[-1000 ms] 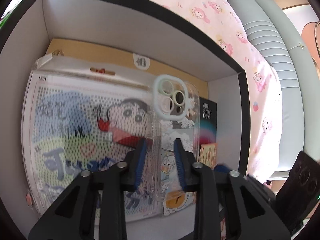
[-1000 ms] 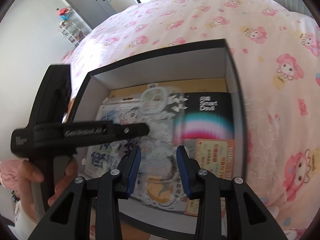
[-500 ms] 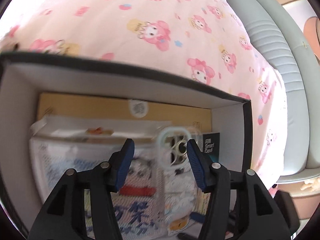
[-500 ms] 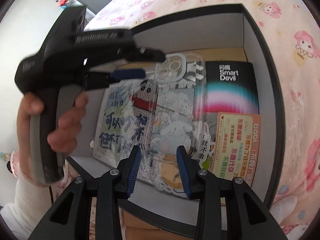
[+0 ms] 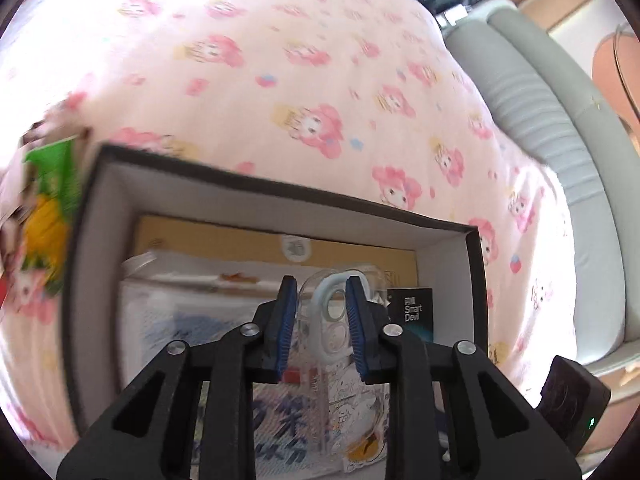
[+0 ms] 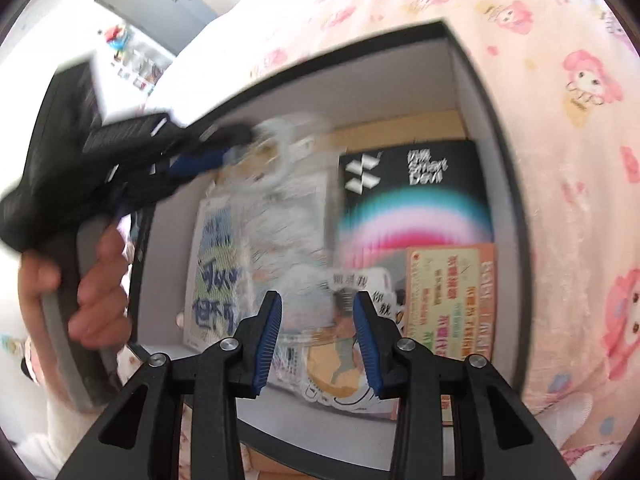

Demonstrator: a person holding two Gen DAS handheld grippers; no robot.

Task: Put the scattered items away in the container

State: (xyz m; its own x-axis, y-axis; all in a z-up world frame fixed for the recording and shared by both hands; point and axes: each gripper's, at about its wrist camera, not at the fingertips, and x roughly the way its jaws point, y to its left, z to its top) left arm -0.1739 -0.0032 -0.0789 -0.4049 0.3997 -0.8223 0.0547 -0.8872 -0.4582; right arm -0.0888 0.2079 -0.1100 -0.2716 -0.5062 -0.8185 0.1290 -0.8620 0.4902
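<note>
Inside the box (image 5: 276,196), a clear phone case (image 5: 340,344) with a pale ring around its camera cutout stands tilted on edge, its upper end between the blue pads (image 5: 285,332) of the left gripper (image 5: 320,332); whether the pads press it or only flank it cannot be told. From the right wrist the case (image 6: 280,184) is blurred, with the left gripper (image 6: 208,156) at its top and a hand (image 6: 92,284) on the grip. Beneath lie a printed mesh pouch (image 5: 188,332), a black Smart Devil pack (image 6: 412,200), an orange card (image 6: 448,300) and a tan sheet (image 5: 224,236). The right gripper (image 6: 318,340) hovers over the box's near end, fingers moderately apart, holding nothing. The box rests on a pink cartoon-print bedspread (image 5: 304,80); a grey padded headboard (image 5: 560,152) runs along the right. A green packet (image 5: 52,196) lies beside the box's left corner. Grey cabinets (image 6: 160,4) stand beyond the bed.
</note>
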